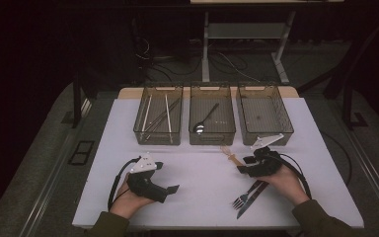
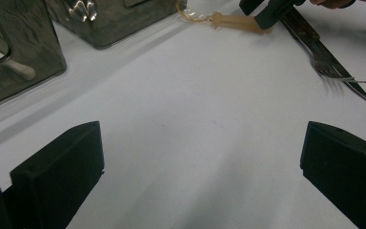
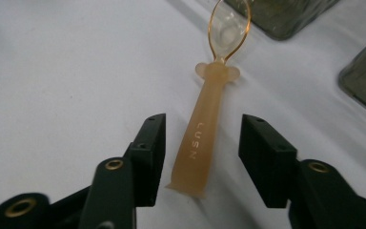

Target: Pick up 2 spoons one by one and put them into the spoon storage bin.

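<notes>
A translucent amber baby spoon (image 3: 202, 129) lies on the white table, its clear bowl pointing toward the bins. My right gripper (image 3: 203, 125) is lowered over its handle, one black jaw on each side. A gap shows on both sides, so the pads are not pressing on it. In the high view the spoon (image 1: 231, 156) lies just left of the right gripper (image 1: 241, 168). My left gripper (image 1: 167, 177) rests on the table at the front left, open, with nothing between its jaws (image 2: 202, 138).
Three smoky clear bins stand in a row at the back: the left bin (image 1: 137, 129) holds chopsticks, the middle bin (image 1: 212, 139) a dark spoon, and the right bin (image 1: 287, 121). A fork (image 1: 241, 199) and a knife (image 1: 251, 195) lie under the right hand.
</notes>
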